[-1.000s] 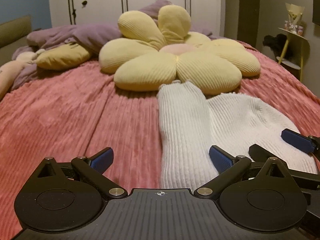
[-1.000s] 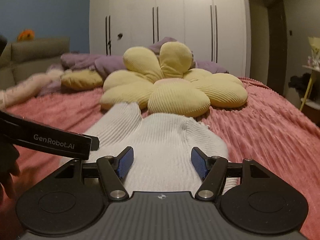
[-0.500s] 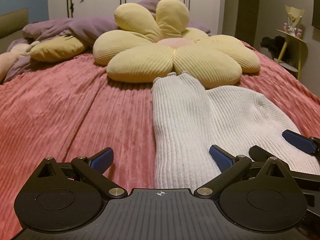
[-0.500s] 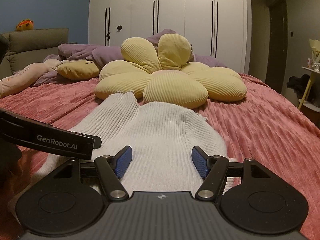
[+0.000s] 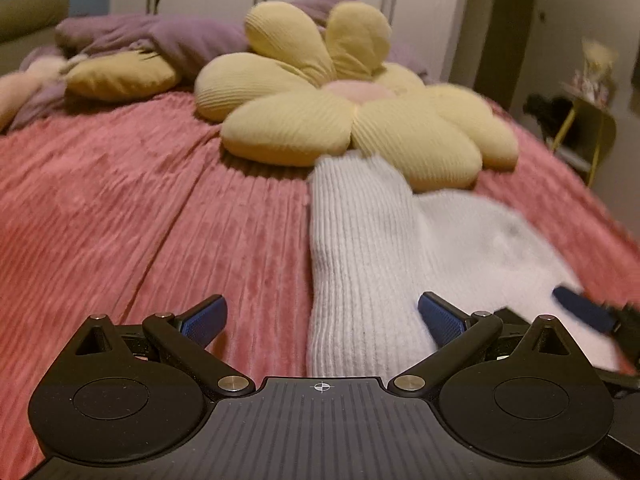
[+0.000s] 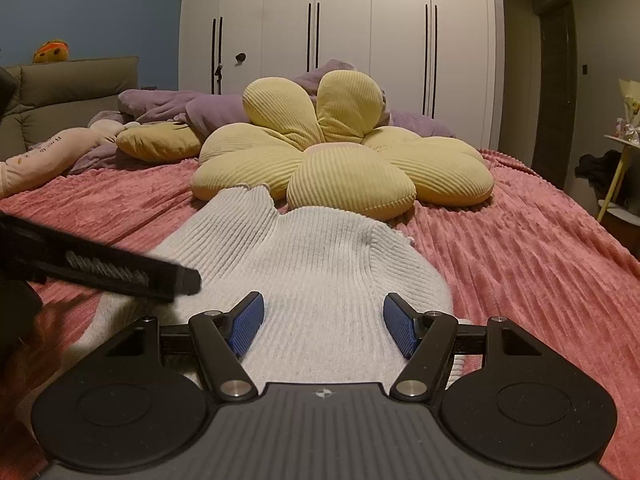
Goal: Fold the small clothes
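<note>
White knit: one sweater [image 6: 320, 264] on the bed [image 6: 520, 256], one flower cushion [image 6: 344, 160]; both hand-held grippers, left [image 5: 322, 318] and right [image 6: 322, 326], released.

No lettering in either view is legible.

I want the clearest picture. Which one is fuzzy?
Left wrist view: smeared, worst at the right, where the white knitted sweater and side table blur. Right wrist view: sharp on the flower cushion; only the left gripper looks streaky.
</note>
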Demonstrator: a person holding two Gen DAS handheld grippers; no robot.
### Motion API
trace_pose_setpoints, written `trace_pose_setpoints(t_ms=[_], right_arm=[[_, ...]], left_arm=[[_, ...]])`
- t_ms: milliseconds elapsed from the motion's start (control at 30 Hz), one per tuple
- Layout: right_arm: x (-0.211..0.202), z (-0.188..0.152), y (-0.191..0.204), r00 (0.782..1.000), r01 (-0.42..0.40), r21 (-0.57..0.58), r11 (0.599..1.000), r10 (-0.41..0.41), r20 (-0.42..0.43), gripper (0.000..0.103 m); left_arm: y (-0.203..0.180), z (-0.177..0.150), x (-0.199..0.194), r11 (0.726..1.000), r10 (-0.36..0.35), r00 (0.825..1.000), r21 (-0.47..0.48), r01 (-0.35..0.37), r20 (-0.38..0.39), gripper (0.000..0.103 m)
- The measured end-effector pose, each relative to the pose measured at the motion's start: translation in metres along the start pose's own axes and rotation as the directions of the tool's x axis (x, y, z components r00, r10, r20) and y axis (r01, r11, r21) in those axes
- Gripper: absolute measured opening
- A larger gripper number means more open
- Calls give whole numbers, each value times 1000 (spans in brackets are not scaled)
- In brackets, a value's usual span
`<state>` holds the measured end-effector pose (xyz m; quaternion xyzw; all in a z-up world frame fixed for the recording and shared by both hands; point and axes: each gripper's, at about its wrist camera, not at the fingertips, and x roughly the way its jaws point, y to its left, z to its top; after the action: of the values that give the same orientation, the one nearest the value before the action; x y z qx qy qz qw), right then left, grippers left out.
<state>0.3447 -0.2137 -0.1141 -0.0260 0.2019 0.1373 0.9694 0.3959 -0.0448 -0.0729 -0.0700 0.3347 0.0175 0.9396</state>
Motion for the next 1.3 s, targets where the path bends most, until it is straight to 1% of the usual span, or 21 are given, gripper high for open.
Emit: trace_pose_setpoints(t_ms=[67, 133, 200, 233, 300, 400, 500, 533, 600, 700, 767, 833, 900, 933, 1000, 1033, 1067, 1133, 1167, 1233, 1300], right_arm=[[-5, 3, -8, 1000, 1, 33, 999, -1, 12, 66], [-8, 4, -15, 999, 42, 51, 998, -43, 17, 66], [-10, 5, -20, 999, 40, 67, 997, -42, 19, 66], [-12, 6, -20, 999, 26, 74, 997, -28, 21, 65], [-17, 7, -17, 999, -9, 63, 998, 7, 37, 58], [-18, 8, -11, 995, -96, 33, 995, 95, 31, 56], [-18, 8, -7, 995, -101, 13, 995, 100, 29, 56], [-17, 7, -7, 995, -99, 10, 995, 99, 26, 56], [-13, 4, -4, 997, -79, -17, 997, 79, 8, 56], [-15, 6, -1, 997, -78, -28, 997, 79, 18, 56], [-17, 7, -9, 994, -105, 22, 994, 104, 41, 57], [-19, 7, -15, 993, -108, 63, 992, 105, 60, 58], [-18, 7, -14, 995, -78, 53, 996, 74, 64, 65], [-16, 7, -12, 996, -71, 42, 997, 69, 61, 65], [-14, 6, -10, 996, -64, 22, 998, 62, 58, 68], [-14, 6, -9, 996, -64, 18, 998, 63, 60, 68], [-14, 5, -9, 996, -66, 20, 998, 64, 60, 69], [-13, 5, -10, 996, -65, 22, 998, 64, 57, 70], [-13, 5, -10, 997, -64, 24, 998, 62, 54, 71], [-11, 4, -11, 997, -58, 23, 998, 57, 47, 71], [-10, 4, -9, 997, -56, 16, 998, 55, 46, 72]], left_arm=[[1, 2, -11, 1000, 1, 1000, 22, -1, 14, 103], [2, 1, -15, 998, -4, 1000, 66, 4, 11, 103], [6, 0, -15, 998, -31, 1000, 59, 31, -2, 103], [8, -1, -13, 998, -43, 999, 45, 44, -13, 103], [12, -4, -8, 999, -53, 998, 11, 53, -25, 103], [16, -10, 0, 997, -82, 996, -16, 81, -19, 103], [23, -8, 2, 991, -108, 994, -81, 105, -25, 103], [23, -6, 1, 990, -105, 994, -94, 103, -17, 103], [20, -1, -2, 993, -73, 997, -96, 73, 1, 103], [11, 5, -4, 996, -15, 996, -82, 22, 83, 103], [7, 10, -2, 993, -17, 988, -109, 34, 152, 103], [4, 15, 5, 989, -32, 981, -136, 59, 193, 103], [2, 19, 15, 981, -78, 977, -158, 110, 198, 103], [0, 20, 19, 979, -95, 975, -158, 128, 202, 103], [-3, 20, 29, 984, -93, 971, -130, 123, 219, 103], [-5, 19, 37, 990, -66, 978, -113, 90, 198, 103], [-4, 19, 46, 991, -48, 988, -120, 66, 150, 103], [2, 18, 59, 984, -83, 994, -153, 93, 72, 103], [5, 19, 64, 981, -88, 995, -168, 95, 46, 103], [7, 17, 69, 981, -83, 996, -170, 88, 34, 103], [1, 14, 71, 990, -56, 998, -130, 60, 34, 103]])
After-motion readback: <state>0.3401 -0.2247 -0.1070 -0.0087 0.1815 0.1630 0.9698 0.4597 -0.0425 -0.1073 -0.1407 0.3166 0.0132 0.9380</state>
